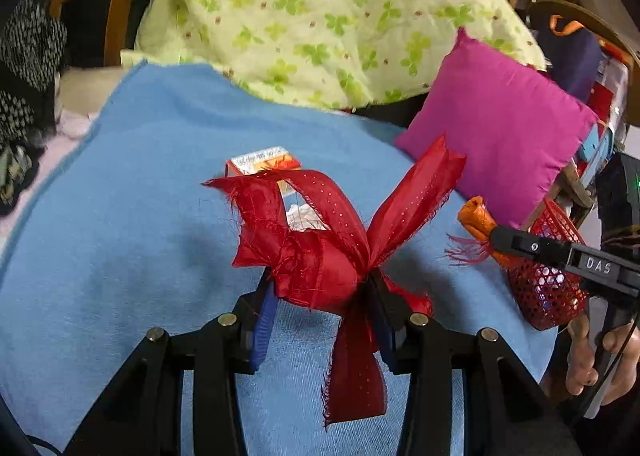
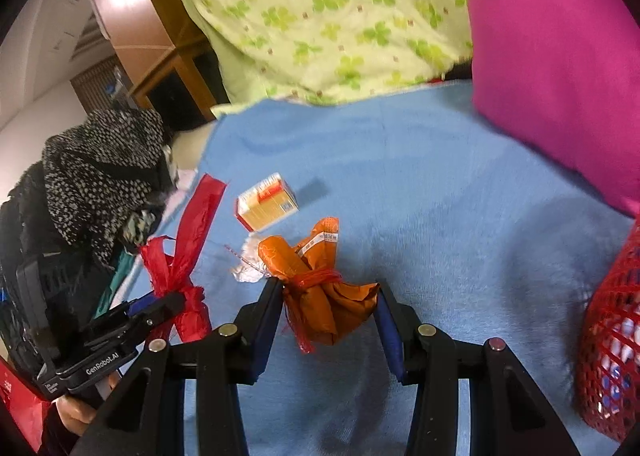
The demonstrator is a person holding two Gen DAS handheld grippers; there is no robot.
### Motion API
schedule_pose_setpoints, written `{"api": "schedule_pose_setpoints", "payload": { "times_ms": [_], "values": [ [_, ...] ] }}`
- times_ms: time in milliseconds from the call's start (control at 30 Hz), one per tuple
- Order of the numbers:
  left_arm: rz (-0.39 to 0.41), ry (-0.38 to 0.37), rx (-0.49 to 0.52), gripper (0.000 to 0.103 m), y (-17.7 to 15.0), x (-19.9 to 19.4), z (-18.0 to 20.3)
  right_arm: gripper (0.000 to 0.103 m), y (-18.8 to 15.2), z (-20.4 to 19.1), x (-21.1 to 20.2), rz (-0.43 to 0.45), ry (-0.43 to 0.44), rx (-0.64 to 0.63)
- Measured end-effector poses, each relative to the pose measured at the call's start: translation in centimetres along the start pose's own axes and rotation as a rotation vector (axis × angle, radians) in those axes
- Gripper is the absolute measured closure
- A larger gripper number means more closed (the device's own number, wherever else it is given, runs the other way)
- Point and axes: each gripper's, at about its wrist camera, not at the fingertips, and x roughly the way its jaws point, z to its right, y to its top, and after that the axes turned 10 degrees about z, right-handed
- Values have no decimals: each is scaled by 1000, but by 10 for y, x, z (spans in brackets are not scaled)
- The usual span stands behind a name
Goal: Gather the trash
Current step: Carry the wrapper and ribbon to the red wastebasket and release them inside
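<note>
A blue blanket covers the surface, a magenta pillow at its far right edge. Near the pillow sits the red mesh basket. The left gripper pinches the red ribbon scrap above the blanket, its strips fanning up and away, one tail hanging down. The right gripper holds the orange wrapper bundle, fingers half closed on it, long axis pointing away. Beyond lies a small carton, then crumpled white paper.

Black grippers, blue-padded jaws, brass screws.
</note>
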Motion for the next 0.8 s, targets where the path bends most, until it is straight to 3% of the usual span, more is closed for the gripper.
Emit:
{"api": "schedule_pose_setpoints", "payload": {
  "times_ms": [367, 800],
  "values": [
    [34, -55, -5, 56, -13, -31, 32, 54, -12, 3, -64, 146, 2, 6],
    [149, -89, 96, 56, 27, -63, 113, 54, -1, 40, -139, 393, -27, 69]
  ]
}}
